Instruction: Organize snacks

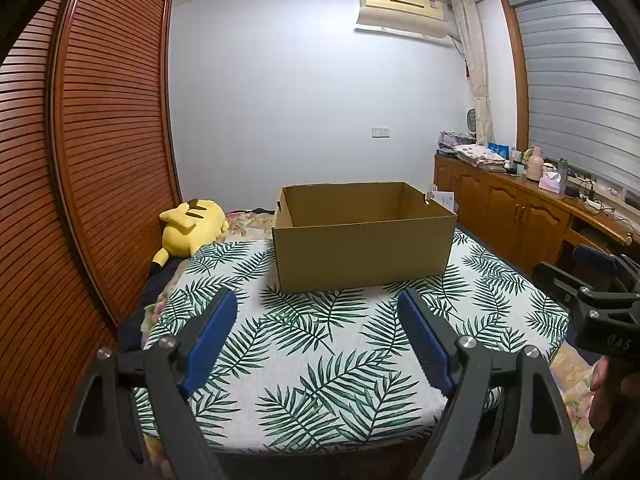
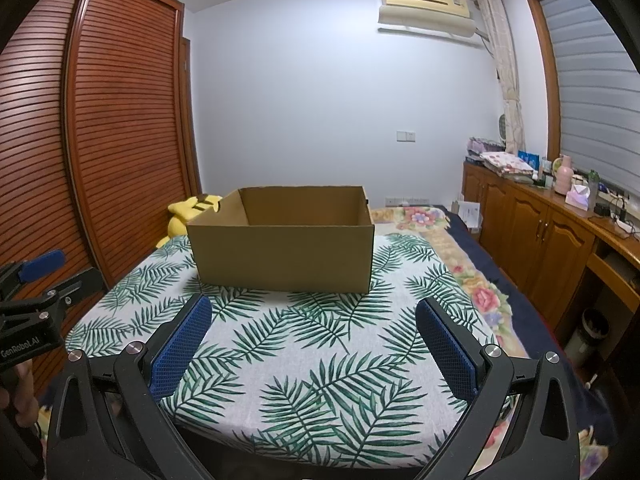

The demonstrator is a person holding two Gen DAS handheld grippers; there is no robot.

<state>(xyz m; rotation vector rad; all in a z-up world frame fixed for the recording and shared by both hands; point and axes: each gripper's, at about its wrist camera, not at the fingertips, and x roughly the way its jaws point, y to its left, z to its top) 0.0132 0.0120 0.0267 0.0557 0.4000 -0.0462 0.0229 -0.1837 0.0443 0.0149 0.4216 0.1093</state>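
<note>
An open brown cardboard box stands on the leaf-print cloth that covers the bed. It also shows in the right wrist view. Its floor is hidden by the near wall. No snacks show in either view. My left gripper is open and empty, held above the cloth short of the box. My right gripper is open and empty, also short of the box. Each gripper shows at the edge of the other's view, the right one and the left one.
A yellow plush toy lies left of the box by the slatted wardrobe. A wooden cabinet with clutter on top runs along the right wall. A floral blanket lies right of the cloth.
</note>
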